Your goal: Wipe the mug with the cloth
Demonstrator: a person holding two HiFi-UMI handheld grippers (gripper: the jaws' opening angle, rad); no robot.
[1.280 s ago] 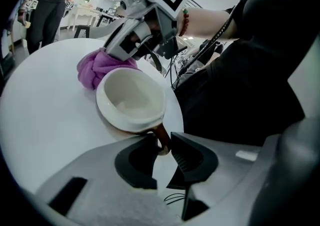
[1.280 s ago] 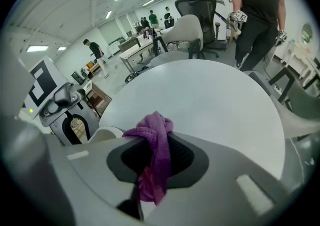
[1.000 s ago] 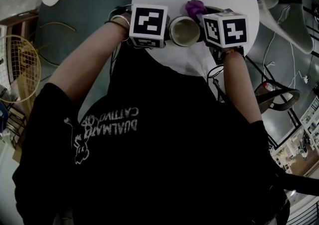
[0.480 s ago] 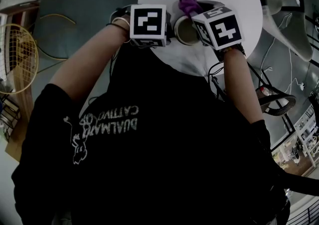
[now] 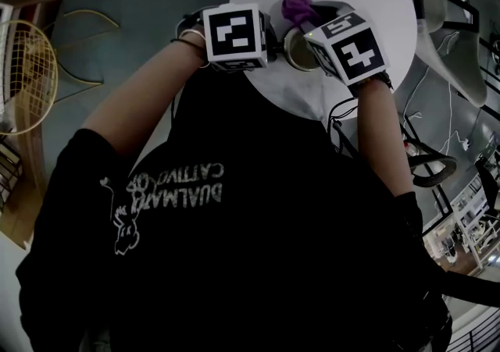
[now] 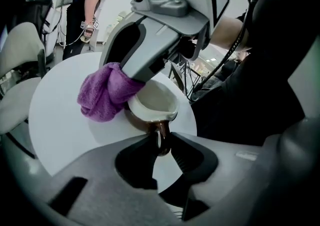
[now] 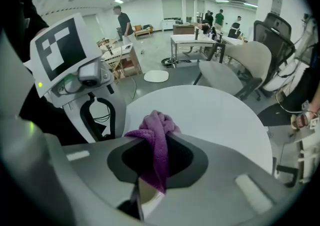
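Mug [image 6: 154, 100] handle in L gripper [image 6: 161, 142]; R gripper [image 7: 156, 152] pinches cloth [image 7: 159, 126] at rim.

The far half of the round table [image 7: 220, 115] lies bare and is open to approach from above and from either side. The near edge is crowded: the mug [image 6: 152, 102] stands there, the left tongs [image 6: 161, 141] clamped on its handle and the right tongs [image 7: 156, 145] holding the cloth [image 7: 156, 120] against its rim, with little room between them. A chair [image 7: 235, 67] stands close beyond the table's far side.
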